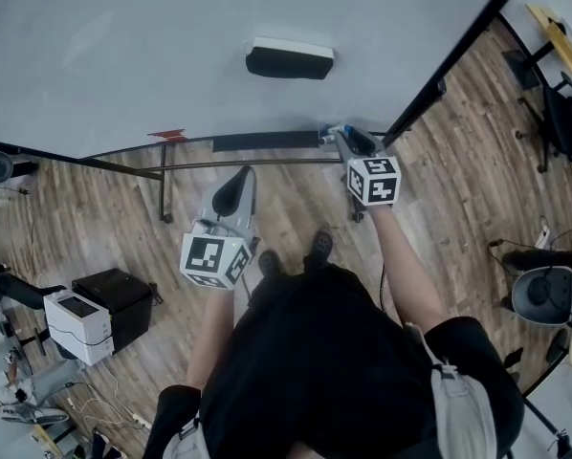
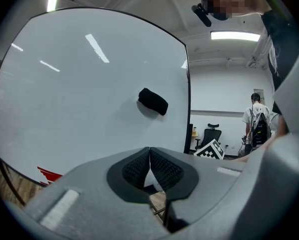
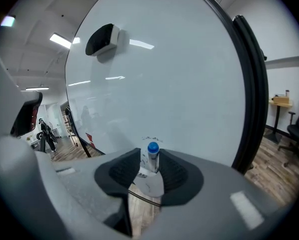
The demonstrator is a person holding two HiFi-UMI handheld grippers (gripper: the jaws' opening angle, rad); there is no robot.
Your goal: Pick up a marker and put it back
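A white marker with a blue cap [image 3: 153, 153] stands between the pads of my right gripper [image 3: 150, 163], cap pointing at the whiteboard [image 3: 179, 84]. A narrow gap shows beside the marker on its left, so the jaws stand open around it. In the head view the right gripper [image 1: 347, 141] is at the right end of the board's dark tray [image 1: 257, 142], with the marker [image 1: 330, 133] at its tip. My left gripper [image 1: 238, 188] hangs lower and left of it, away from the tray. Its pads [image 2: 139, 166] meet with nothing between them.
A black eraser [image 1: 289, 59] sticks to the whiteboard above the tray. Red marks [image 1: 168, 135] sit at the board's lower left. A black and white box [image 1: 87, 316] stands on the wood floor at left, an office chair [image 1: 544, 295] at right. A person [image 2: 254, 120] stands far behind.
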